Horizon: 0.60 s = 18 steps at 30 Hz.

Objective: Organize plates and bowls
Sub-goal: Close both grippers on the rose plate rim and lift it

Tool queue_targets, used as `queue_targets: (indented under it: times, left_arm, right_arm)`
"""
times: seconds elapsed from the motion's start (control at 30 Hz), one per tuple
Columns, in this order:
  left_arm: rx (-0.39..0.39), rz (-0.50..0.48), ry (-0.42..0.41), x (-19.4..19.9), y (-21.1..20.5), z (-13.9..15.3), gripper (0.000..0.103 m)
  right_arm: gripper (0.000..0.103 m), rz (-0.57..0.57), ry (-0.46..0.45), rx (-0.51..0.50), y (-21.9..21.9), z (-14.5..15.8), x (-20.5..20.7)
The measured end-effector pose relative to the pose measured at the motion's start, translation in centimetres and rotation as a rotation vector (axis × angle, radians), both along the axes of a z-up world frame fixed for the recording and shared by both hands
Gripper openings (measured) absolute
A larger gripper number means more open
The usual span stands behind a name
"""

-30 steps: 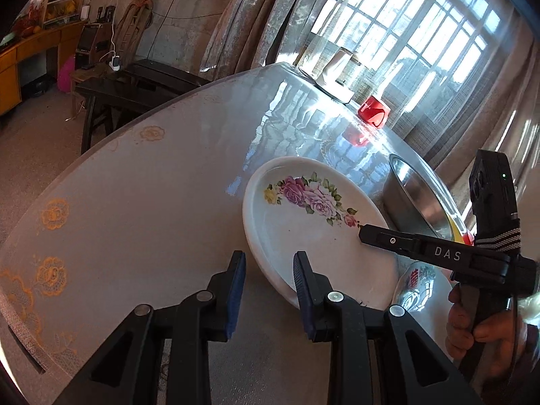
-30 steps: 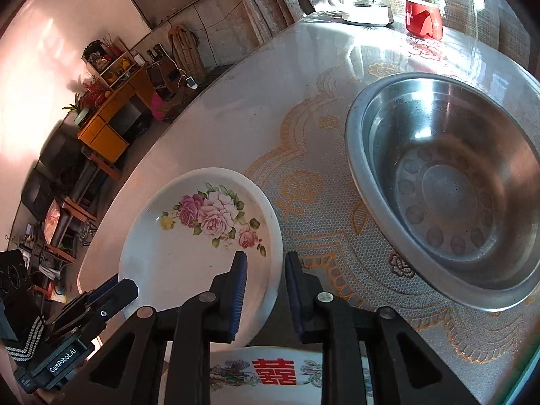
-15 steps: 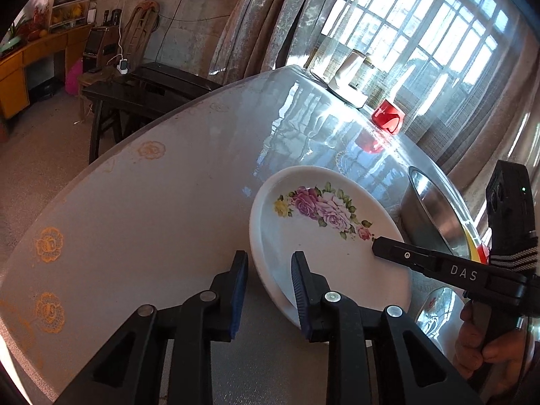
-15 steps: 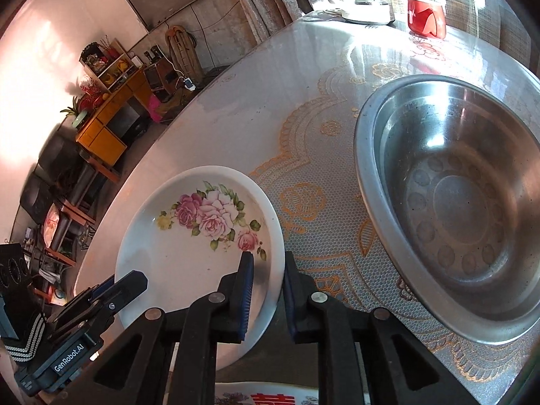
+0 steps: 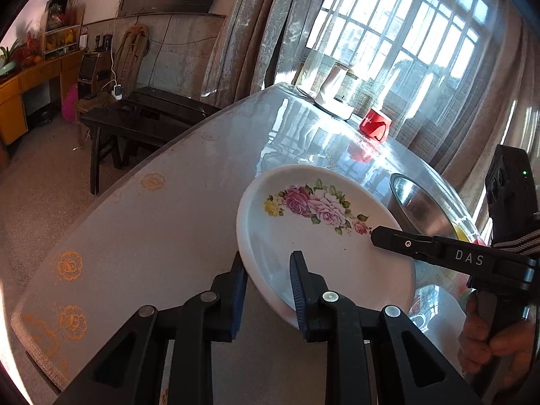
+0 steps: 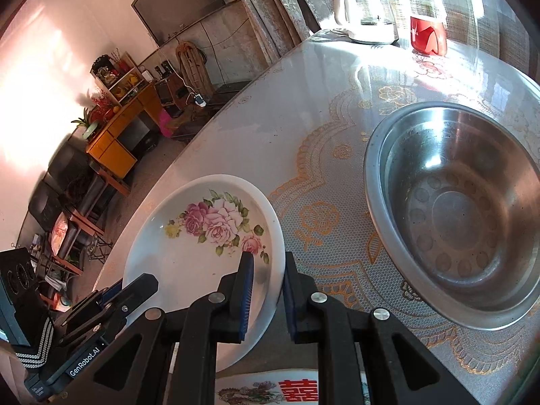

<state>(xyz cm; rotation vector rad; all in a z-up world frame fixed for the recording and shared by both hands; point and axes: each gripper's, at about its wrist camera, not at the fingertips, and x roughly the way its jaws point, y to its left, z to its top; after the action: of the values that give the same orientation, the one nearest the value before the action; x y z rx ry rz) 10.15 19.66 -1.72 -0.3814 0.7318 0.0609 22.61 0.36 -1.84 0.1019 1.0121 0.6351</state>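
Left gripper (image 5: 268, 281): we hold it with its jaws clamped on the near rim of the flowered plate (image 5: 314, 233), one blue pad outside the rim and one inside the well. We see the plate tilted, its near edge raised off the table (image 5: 152, 222).

Right gripper (image 6: 268, 280): we grip the same plate (image 6: 202, 246) at its right rim, jaws closed on the edge, one pad on the inner face and one on the outer. In the left wrist view this gripper (image 5: 373, 233) reaches in from the right, its tip at the plate's rim by the rose print, with our hand (image 5: 496, 344) on its handle.

Items around the grippers, as we count them:
- Steel bowl (image 6: 455, 209): ahead and to the right of the right gripper, upright on the lace-patterned table cover (image 6: 324, 175), apart from the plate.
- Second plate (image 6: 270, 388): just below the right gripper's fingers, white with red characters and a flower print, only partly in view.
- Red cup (image 6: 427, 33): far ahead, near the table's far edge.
- Glass kettle on a white base (image 6: 369, 10): just left of the red cup, also at the far edge.
- Dark wooden bench (image 5: 135, 118): beyond the table, ahead and left of the left gripper.
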Motion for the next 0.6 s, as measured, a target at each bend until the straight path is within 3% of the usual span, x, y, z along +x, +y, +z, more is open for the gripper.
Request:
queue_targets:
  times: [0.37,0.6]
  left_arm:
    - [0.046,-0.066,-0.078,-1.8,-3.3,3.9,0.025]
    - [0.069,-0.136,-0.094,-2.6,-7.0,4.9,0.025]
  right_arm:
    - [0.017,-0.059,-0.013,0.075,-4.3,1.9,-2.7]
    - [0.017,-0.125,-0.028,0.113,-8.4,2.6,-5.2]
